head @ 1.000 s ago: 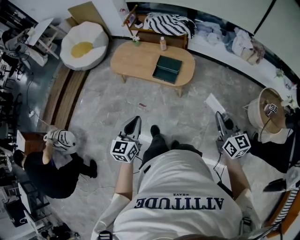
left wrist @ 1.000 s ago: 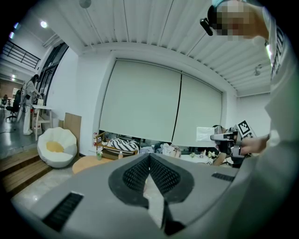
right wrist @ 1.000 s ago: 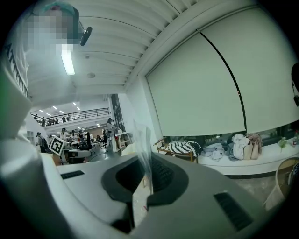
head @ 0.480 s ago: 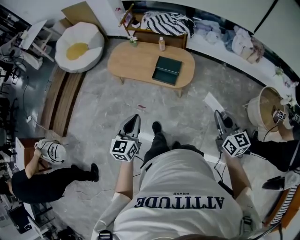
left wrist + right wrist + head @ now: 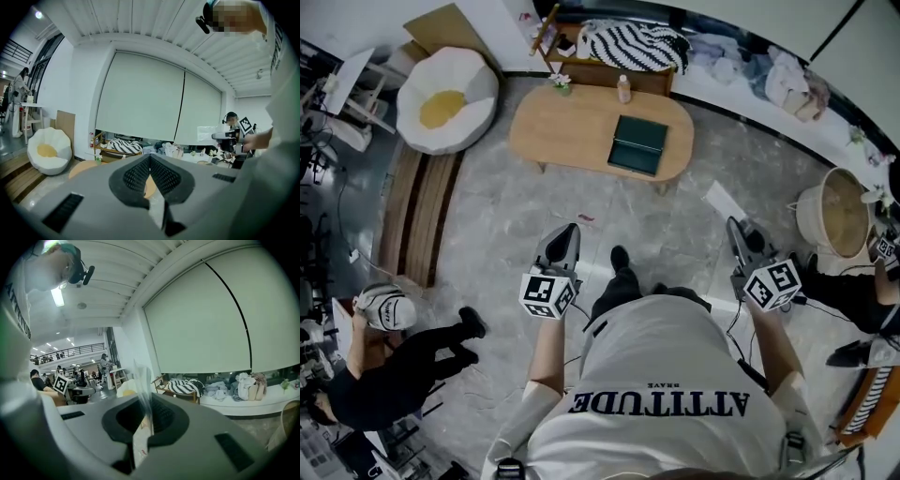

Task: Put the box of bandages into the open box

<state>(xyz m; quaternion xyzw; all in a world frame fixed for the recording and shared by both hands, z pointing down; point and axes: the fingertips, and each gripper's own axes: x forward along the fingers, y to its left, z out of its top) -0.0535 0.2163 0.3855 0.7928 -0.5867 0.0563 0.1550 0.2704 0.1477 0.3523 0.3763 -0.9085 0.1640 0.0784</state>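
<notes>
On oval light-wood coffee table (image 5: 572, 127), dark green flat box (image 5: 638, 143) lies well ahead, likely target open box. Right gripper (image 5: 735, 227) clenched on thin white flat packet (image 5: 140, 446), probably bandages, gripped edge-on for secure hold. Left gripper (image 5: 571, 232) jaws pressed together, nothing held, kept as spare.

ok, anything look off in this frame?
Nothing stands out. The dark box lies flat on the table, bottle upright; right gripper pinches a thin white pack by one edge.
</notes>
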